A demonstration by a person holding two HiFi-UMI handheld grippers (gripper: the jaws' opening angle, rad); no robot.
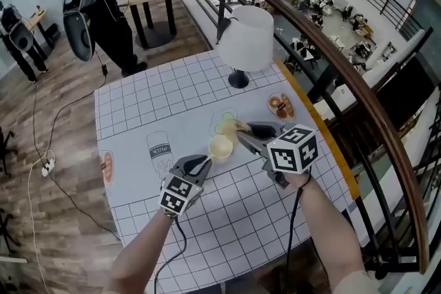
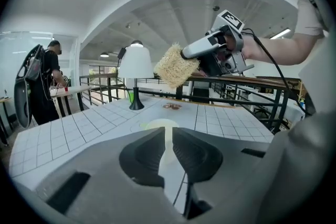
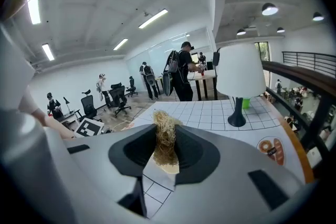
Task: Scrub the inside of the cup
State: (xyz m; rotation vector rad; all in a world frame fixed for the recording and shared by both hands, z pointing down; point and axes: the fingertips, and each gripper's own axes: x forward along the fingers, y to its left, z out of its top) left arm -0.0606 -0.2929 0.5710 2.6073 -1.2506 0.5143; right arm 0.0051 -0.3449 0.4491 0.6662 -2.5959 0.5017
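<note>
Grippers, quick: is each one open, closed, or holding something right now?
The left gripper: closed on the wall of the cream cup.
The right gripper: closed on a straw-coloured scrubber.

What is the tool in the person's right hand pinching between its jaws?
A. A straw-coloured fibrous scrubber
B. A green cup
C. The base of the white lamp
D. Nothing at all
A: in the right gripper view, the right gripper has its jaws closed on a straw-coloured fibrous scrubber, whose tuft sticks up past them.
</note>
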